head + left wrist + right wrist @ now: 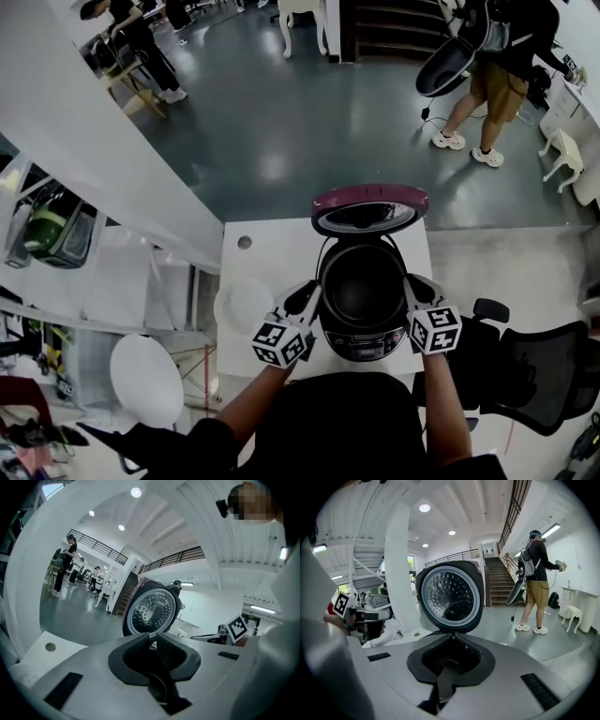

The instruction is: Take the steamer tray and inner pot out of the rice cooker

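A dark, round rice cooker (364, 345) with a grey control panel on its front stands on the white rectangular table (272, 246), between the two grippers. Its maroon-topped hinged lid (368, 208) is swung upright at the far side, ahead of both pairs of jaws. Inside the open body sits the black inner pot (364, 291). Its hollow looks dark and bare, with nothing showing in it. The left gripper (309, 296) lies just beside the cooker's left rim. In its own view its black ribbed pads (140, 644) stand a narrow slit apart with nothing between them. Just beyond the tips rises the lid's silver dimpled inner plate (152, 609). The right gripper (412, 284) lies just beside the right rim. In its own view (451, 637) the jaw tips are clenched together and empty, and the same dimpled plate (450, 597) stands straight ahead above them. Whether either gripper touches the rim cannot be told. Out beyond the left gripper, on the side away from the cooker, a white round shallow tray (242, 305) rests on the table top. It is too pale against the table to make out in detail. Farther ahead of that gripper, a small round hole (245, 242) pierces the table.
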Motion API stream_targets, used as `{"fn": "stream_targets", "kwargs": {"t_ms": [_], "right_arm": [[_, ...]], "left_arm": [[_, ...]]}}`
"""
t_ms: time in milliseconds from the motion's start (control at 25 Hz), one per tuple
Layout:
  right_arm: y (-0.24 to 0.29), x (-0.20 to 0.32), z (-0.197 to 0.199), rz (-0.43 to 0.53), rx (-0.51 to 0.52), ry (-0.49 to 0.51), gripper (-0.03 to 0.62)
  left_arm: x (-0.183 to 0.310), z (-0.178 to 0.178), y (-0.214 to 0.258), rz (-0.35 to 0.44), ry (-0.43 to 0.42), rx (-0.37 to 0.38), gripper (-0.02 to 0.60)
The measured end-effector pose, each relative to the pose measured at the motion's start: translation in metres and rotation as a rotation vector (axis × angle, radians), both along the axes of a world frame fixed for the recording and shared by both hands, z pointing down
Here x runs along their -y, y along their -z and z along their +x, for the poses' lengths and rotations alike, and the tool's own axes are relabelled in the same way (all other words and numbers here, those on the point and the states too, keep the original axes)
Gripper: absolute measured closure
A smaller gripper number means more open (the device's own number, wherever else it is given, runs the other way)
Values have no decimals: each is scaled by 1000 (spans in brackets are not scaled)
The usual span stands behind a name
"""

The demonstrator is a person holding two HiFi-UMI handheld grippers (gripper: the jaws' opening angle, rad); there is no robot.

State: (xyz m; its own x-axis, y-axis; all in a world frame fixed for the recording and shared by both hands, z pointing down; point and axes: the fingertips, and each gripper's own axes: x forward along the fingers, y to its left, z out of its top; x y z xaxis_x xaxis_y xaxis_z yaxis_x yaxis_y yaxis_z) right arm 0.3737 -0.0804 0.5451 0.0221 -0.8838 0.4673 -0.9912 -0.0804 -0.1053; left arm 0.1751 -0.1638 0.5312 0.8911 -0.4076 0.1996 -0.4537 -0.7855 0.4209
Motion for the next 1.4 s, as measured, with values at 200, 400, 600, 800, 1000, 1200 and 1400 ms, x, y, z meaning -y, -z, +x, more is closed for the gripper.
{"fn": "stream_targets", "kwargs": {"t_ms": [200, 400, 600, 800, 1000, 1200, 1400], "right_arm": [[-16, 1, 15, -46, -21, 45, 582], [-34, 9, 22, -77, -32, 119, 580], [-62, 20, 21, -156, -103, 163, 482], [-94, 33, 20, -251, -195, 213, 445], [-120, 38, 13, -323, -222, 286, 430], [-126, 41, 14, -390, -313, 313, 431], [-136, 42, 19, -446, -363, 323, 431]], "left_arm": [[-2, 18, -17, -4, 24, 58, 537], [8, 30, -37, 23, 74, 155, 537], [15, 34, -64, 21, 89, 263, 436], [17, 39, -100, -31, 48, 378, 370], [23, 43, -115, -64, 30, 427, 367], [23, 54, -129, -65, -71, 509, 356], [21, 62, -140, -30, -146, 600, 356]]}}
